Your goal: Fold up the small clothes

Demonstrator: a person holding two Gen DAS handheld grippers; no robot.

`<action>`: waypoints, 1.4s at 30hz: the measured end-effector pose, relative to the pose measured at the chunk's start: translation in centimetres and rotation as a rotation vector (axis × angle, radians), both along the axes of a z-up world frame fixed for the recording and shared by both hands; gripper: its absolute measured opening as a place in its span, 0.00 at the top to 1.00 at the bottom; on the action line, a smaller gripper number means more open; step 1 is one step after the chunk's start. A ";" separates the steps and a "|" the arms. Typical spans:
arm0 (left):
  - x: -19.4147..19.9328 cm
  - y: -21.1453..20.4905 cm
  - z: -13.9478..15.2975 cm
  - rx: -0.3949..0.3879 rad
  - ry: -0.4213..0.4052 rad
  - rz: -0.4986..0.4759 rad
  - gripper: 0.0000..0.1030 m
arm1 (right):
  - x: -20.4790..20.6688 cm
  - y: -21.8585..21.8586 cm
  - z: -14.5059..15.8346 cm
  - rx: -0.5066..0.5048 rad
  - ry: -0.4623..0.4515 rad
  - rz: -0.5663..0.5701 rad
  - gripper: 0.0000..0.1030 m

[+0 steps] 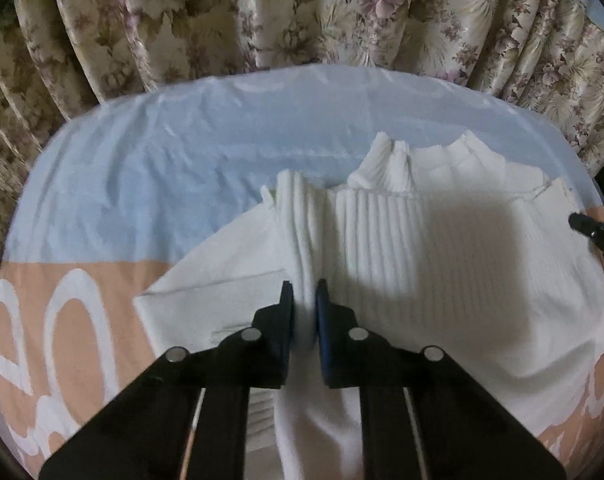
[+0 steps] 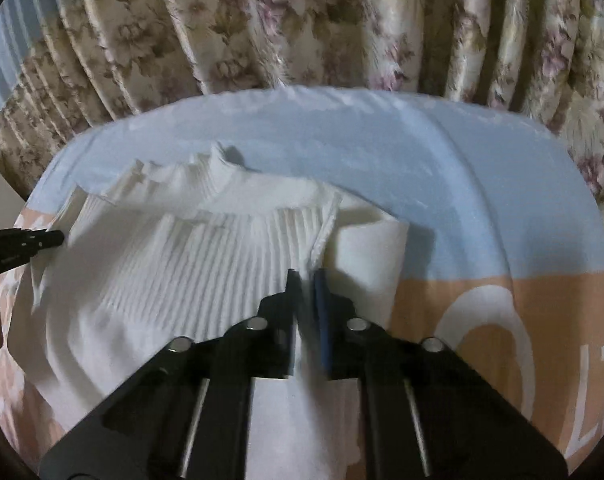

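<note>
Two grippers pinch a white top

The left gripper (image 1: 304, 292) and right gripper (image 2: 307, 280) each squeeze a fold of the white ribbed top (image 1: 442, 248), lying mid-frame on a blue and peach sheet (image 1: 122, 168).

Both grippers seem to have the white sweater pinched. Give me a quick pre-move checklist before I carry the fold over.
1. Left gripper shut on the sweater: ok.
2. Right gripper shut on the sweater: ok.
3. Collar lying flat: not ok, bunched.
4. Left sleeve tucked in: not ok, lies out to the side.
5. Sheet bare beyond the collar: ok.
6. Hem: cannot tell, hidden.
</note>
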State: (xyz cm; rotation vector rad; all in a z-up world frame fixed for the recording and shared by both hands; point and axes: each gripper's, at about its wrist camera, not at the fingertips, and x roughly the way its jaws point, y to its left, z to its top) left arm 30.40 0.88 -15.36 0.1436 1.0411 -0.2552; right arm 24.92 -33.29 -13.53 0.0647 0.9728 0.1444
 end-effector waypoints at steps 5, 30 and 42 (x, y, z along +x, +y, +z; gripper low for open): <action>-1.4 0.8 1.6 0.035 -0.094 0.026 0.89 | -1.0 1.6 2.6 -0.043 -0.147 0.027 0.93; -5.4 -0.9 -0.7 0.065 -0.034 -0.008 0.42 | 3.2 5.9 -1.8 -0.007 0.101 0.119 0.62; -5.5 -1.0 -0.9 0.084 -0.048 -0.021 0.41 | 4.3 4.9 -2.4 0.065 0.085 0.070 0.92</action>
